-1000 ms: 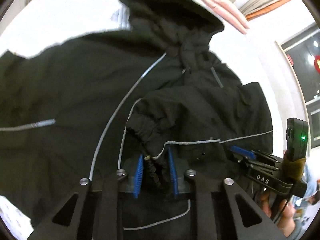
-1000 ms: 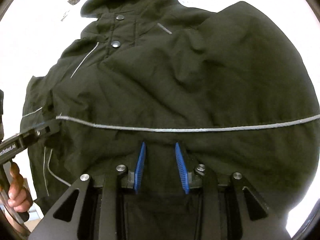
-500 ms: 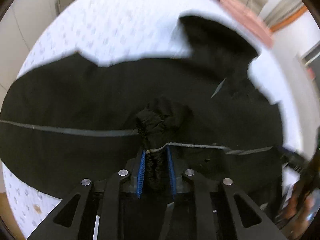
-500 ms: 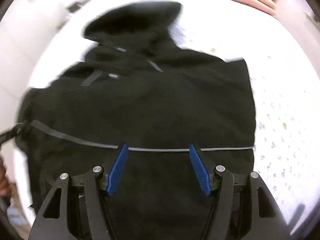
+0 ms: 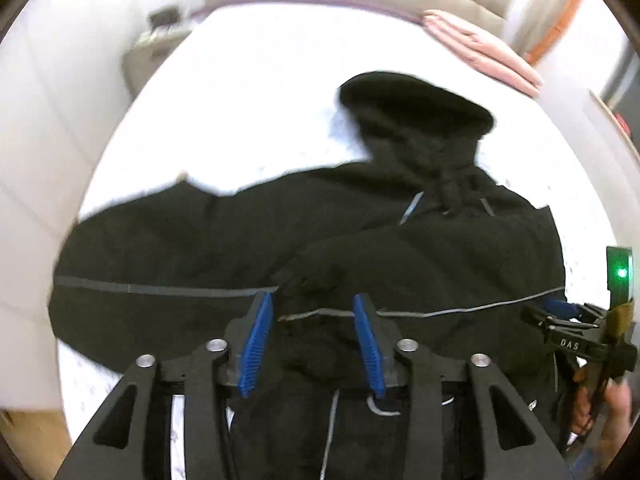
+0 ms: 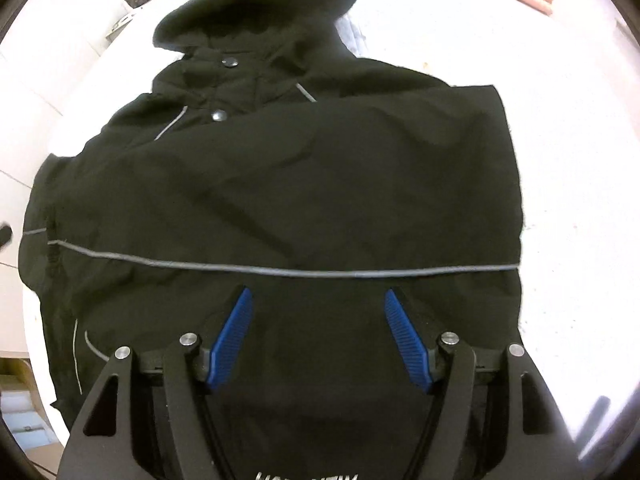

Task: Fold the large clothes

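Observation:
A black hooded jacket (image 6: 304, 184) with thin grey reflective piping lies on a white bed, hood at the far end; it also shows in the left wrist view (image 5: 420, 248). The right side is folded over the body. My left gripper (image 5: 314, 316) is open just above a bunched sleeve cuff (image 5: 316, 280) lying on the jacket's middle; the left sleeve (image 5: 160, 256) stretches out to the left. My right gripper (image 6: 316, 308) is wide open and empty over the jacket's lower hem, and shows at the right edge of the left wrist view (image 5: 560, 312).
The white bed sheet (image 5: 248, 92) surrounds the jacket. A pink folded blanket (image 5: 480, 52) lies at the bed's far right corner. A bedside cabinet (image 5: 156, 40) stands at the far left. A padded headboard runs along the back.
My left gripper has opened and let go of the sleeve cuff, which now lies on the jacket. My right gripper opened wider and pulled back; both cameras rose.

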The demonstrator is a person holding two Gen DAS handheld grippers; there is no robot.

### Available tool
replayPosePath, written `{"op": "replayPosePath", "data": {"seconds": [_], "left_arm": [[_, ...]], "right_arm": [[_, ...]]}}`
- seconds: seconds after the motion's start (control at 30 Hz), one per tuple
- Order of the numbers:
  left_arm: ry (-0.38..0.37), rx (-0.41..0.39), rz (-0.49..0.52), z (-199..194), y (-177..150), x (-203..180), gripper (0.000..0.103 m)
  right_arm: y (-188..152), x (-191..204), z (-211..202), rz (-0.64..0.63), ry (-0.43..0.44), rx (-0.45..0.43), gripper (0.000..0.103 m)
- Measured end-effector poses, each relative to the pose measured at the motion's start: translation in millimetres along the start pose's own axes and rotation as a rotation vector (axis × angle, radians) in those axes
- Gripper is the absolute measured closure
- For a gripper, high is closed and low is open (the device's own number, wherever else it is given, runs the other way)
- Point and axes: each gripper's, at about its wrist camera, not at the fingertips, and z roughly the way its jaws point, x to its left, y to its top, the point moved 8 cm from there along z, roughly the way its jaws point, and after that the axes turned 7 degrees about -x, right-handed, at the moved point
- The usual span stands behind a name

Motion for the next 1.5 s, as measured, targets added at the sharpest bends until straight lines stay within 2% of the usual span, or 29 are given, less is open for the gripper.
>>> {"op": "replayPosePath", "data": {"seconds": [0.07, 0.2, 0.3, 0.37, 0.47, 0.57, 0.7, 0.9, 1.13, 1.2, 1.27, 1.5], "left_arm": [[-0.03, 0.002, 0.04, 5, -1, -18, 0.053], [-0.072, 0.094, 0.053, 52, -24, -56, 0.053], [-0.02, 0.169, 0.061, 85, -52, -60, 0.053], [0.025, 0.208, 0.079, 99, -67, -60, 0.053], [0.065, 0.194, 0.098, 99, -66, -64, 0.052], [0.077, 0.196, 0.082, 96, -64, -64, 0.052], [0.073, 0.182, 0.034, 63, -66, -56, 0.052], [0.133, 0.139, -0.023, 5, -72, -52, 0.052], [0.179, 0.125, -0.187, -51, -93, -42, 0.051], [0.207, 0.111, -0.215, -61, -95, -37, 0.051], [0.232, 0.092, -0.242, -71, -96, -28, 0.051], [0.27, 0.053, -0.317, -95, -98, 15, 0.051]], "right_arm": [[-5, 7, -9, -0.005, -0.003, 0.003, 0.03], [-14, 11, -7, -0.011, -0.024, 0.027, 0.031], [-27, 2, -2, 0.019, -0.028, 0.055, 0.031], [-24, -2, 12, 0.029, -0.041, 0.069, 0.031], [-33, -4, 25, 0.024, -0.05, 0.119, 0.031], [-31, -5, 25, 0.009, -0.053, 0.114, 0.031], [-28, -5, 1, -0.023, -0.057, 0.065, 0.031], [-25, -1, -52, -0.057, -0.012, 0.011, 0.031], [12, 13, -134, -0.089, 0.032, -0.117, 0.031], [32, 28, -139, -0.103, 0.046, -0.151, 0.031], [38, 34, -153, -0.13, 0.042, -0.176, 0.031], [57, 72, -156, -0.144, 0.058, -0.202, 0.031]]}}
